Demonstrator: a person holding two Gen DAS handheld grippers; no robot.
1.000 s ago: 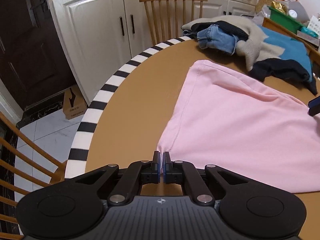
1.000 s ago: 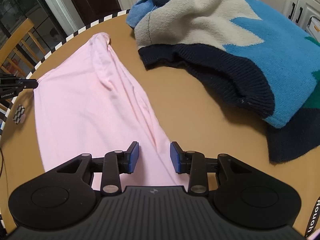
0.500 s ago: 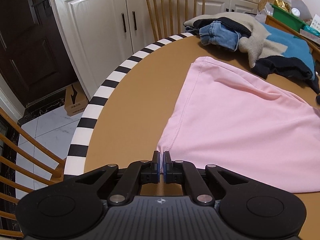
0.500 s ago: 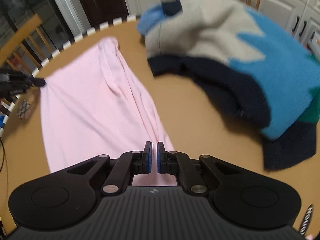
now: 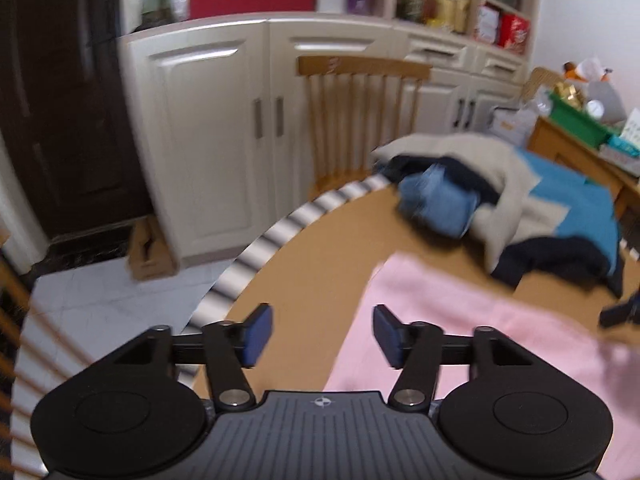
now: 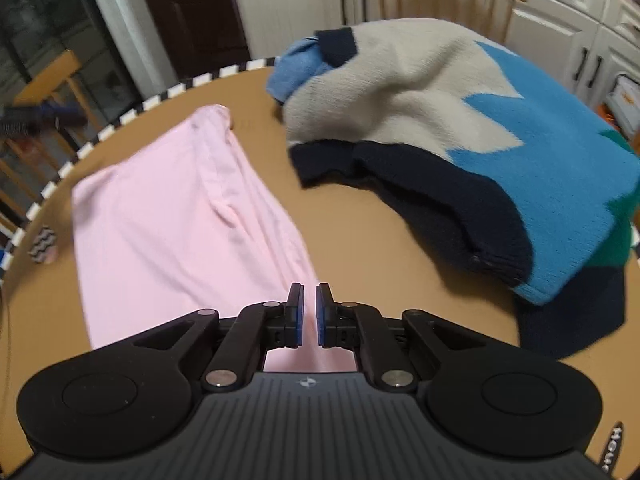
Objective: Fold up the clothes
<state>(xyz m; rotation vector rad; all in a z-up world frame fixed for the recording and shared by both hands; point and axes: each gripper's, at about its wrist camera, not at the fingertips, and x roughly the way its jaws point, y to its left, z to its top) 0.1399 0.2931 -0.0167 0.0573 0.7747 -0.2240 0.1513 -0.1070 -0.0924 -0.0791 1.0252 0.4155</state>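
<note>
A pink garment [image 6: 172, 216] lies flat on the round brown table; it also shows in the left wrist view [image 5: 460, 340]. My left gripper [image 5: 322, 338] is open and empty, raised above the garment's left edge. My right gripper [image 6: 309, 316] has its jaws nearly together with a narrow gap, over the garment's near corner; pink cloth shows between and below the pads, and I cannot tell whether they pinch it.
A pile of clothes with a blue, beige and navy sweater [image 6: 460, 120] and a blue denim piece [image 5: 436, 204] lies at the table's far side. The table rim [image 5: 256, 256] is black-and-white striped. A wooden chair [image 5: 360, 116] and white cabinets [image 5: 224, 136] stand behind.
My left gripper has opened, let go of the pink garment's corner and lifted, tilting up. My right gripper's jaws have parted very slightly.
</note>
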